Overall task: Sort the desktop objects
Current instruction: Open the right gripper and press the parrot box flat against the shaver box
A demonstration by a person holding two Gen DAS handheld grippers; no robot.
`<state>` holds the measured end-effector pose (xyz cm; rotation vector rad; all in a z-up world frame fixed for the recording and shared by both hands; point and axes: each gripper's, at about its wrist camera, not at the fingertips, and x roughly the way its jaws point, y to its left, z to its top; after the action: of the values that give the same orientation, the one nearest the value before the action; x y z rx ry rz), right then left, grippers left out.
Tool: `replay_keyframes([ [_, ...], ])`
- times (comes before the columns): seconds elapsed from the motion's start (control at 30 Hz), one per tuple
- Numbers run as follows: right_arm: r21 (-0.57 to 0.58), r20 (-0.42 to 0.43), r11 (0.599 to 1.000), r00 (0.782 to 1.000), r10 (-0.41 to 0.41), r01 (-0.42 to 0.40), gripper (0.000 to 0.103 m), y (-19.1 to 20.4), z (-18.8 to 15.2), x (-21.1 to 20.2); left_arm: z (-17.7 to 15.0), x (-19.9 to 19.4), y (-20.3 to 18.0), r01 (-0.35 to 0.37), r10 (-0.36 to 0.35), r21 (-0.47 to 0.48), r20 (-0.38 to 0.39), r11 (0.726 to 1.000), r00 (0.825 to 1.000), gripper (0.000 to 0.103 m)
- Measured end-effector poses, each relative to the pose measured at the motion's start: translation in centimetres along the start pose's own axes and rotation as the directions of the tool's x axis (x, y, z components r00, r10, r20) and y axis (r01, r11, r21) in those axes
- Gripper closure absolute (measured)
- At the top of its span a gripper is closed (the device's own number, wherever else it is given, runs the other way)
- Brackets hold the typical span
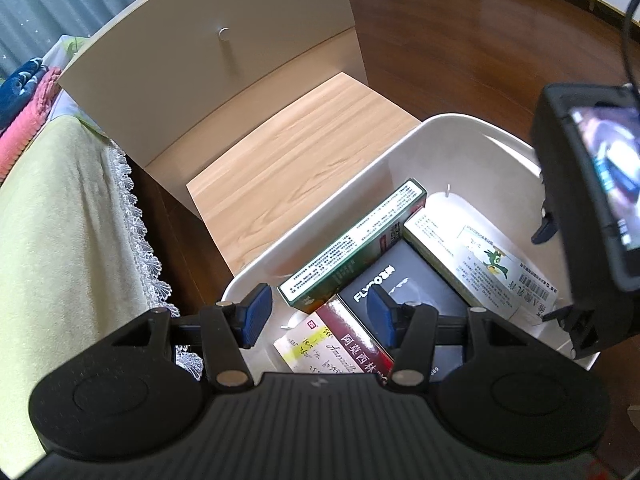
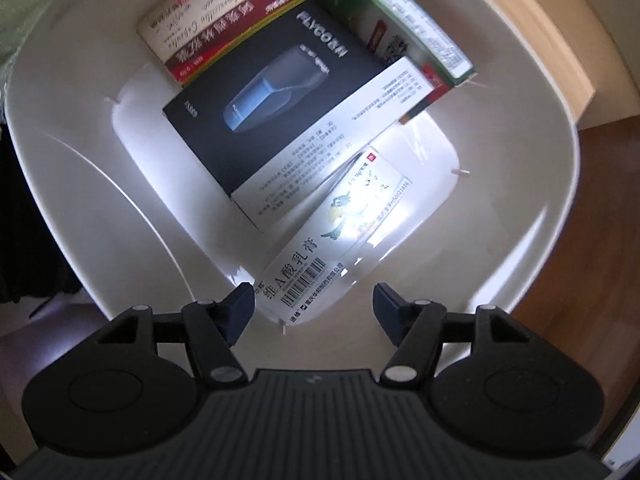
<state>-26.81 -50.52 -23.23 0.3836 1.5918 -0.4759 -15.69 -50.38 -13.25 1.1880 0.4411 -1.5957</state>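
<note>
Hidden stuff: our left gripper (image 1: 316,314) covers the near ends of the boxes in the white plastic bin (image 1: 472,136); the right wrist view is a bit blurred, so small print there is mush to us.
Cut off: the red-and-cream medicine box (image 1: 344,346) runs under the gripper body in the left view, and its far end leaves the frame in the right view.
Readable writing: the black box (image 2: 276,92) says FLYCO in white and shows a bluish shaver; the white ointment box (image 2: 340,232) has a green bird, a barcode and "维A酸乳膏".
Less readable: the red box has Chinese characters starting "阿莫西林" plus cursive lettering we can't make out; the green-edged carton (image 1: 352,248) is all tiny print.
Where things are: all four boxes sit in the bin, which rests on a light wooden desktop (image 1: 288,160). The green carton leans tilted over the black box, and the white ointment box lies along the black box's right side.
Left jaws: parted, blue pads (image 1: 256,316) above the boxes, nothing pinched.
Right jaws: apart too, the right gripper (image 2: 314,304) pointing down into the bin, the ointment box's near end between the fingers, but whether it touches them we can't tell.
Background: a green blanket with lace trim (image 1: 72,216) on the left.
</note>
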Motion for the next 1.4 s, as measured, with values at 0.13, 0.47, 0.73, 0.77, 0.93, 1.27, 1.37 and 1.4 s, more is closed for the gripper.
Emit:
replay_keyframes([
  [0.13,-0.029,-0.058,0.999,0.998,0.030,-0.032,0.041,-0.2,1.2,0.8,0.0,0.1,0.0,0.001,-0.001,-0.001,0.001,1.000,1.000,0.046],
  [0.47,-0.114,-0.182,0.993,0.983,-0.003,-0.018,0.040,0.3,3.4,2.7,-0.2,0.1,0.2,0.003,-0.003,-0.010,0.004,1.000,1.000,0.045],
  [0.73,-0.096,-0.208,0.993,0.977,0.041,-0.063,0.040,-0.4,4.1,3.6,0.5,0.2,0.0,-0.012,0.012,-0.032,0.004,0.999,1.000,0.045],
  [0.77,-0.081,-0.199,0.994,0.979,0.056,-0.073,0.043,-0.6,4.2,3.6,0.4,0.3,0.1,-0.010,0.010,-0.037,0.003,0.999,1.000,0.045],
  [0.93,-0.024,-0.153,0.998,0.986,0.061,-0.066,0.042,-1.4,4.5,3.7,0.2,0.4,0.3,-0.020,0.019,-0.036,-0.005,0.999,1.000,0.045],
  [1.27,0.139,-0.049,0.986,0.994,0.100,-0.093,0.051,-4.2,4.4,3.0,0.2,0.6,0.8,-0.031,0.031,-0.064,-0.001,0.997,1.000,0.045],
  [1.37,0.138,-0.040,0.987,0.995,0.091,-0.085,0.050,-4.4,4.4,2.9,0.1,0.6,0.8,-0.029,0.029,-0.063,-0.001,0.998,1.000,0.045],
  [1.4,0.120,-0.049,0.990,0.995,0.083,-0.077,0.050,-4.2,4.4,2.8,0.1,0.6,0.8,-0.029,0.029,-0.064,0.000,0.998,1.000,0.045],
])
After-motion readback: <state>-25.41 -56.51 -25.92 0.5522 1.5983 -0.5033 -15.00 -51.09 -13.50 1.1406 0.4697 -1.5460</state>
